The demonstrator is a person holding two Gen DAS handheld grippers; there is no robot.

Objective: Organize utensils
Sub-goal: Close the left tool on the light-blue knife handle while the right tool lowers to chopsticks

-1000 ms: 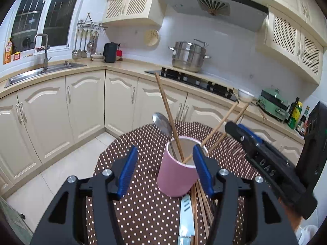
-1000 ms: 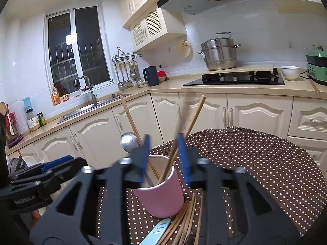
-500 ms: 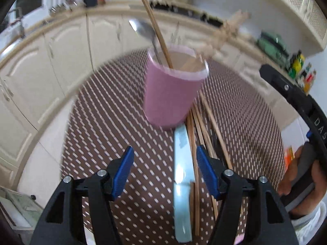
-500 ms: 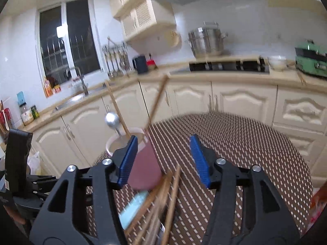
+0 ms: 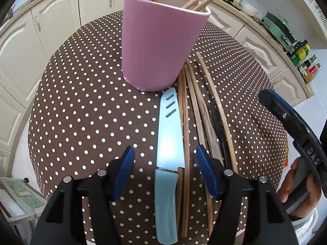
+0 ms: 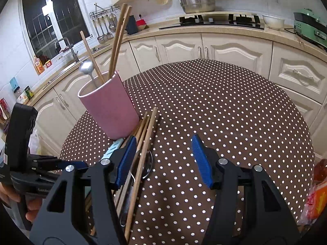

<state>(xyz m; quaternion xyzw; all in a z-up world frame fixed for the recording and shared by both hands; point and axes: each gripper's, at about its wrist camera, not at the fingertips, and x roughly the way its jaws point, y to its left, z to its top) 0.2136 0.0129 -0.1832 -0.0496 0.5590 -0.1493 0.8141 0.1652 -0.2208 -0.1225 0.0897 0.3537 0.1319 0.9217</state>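
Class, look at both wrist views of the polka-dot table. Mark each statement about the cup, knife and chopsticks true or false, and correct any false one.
1. The pink cup lies tipped on its side. False: it stands upright.
2. The knife lies on the tablecloth between the left gripper's open, closing jaws. True.
3. A spoon stands in the cup. True.
4. All chopsticks are in the cup. False: several loose chopsticks lie beside the knife.
5. The right gripper grips a chopstick. False: it is open.

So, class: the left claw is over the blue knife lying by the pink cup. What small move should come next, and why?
Probably lower the left claw a little further. The knife lies flat on the dotted cloth between its closing jaws, but the pads do not press it yet.
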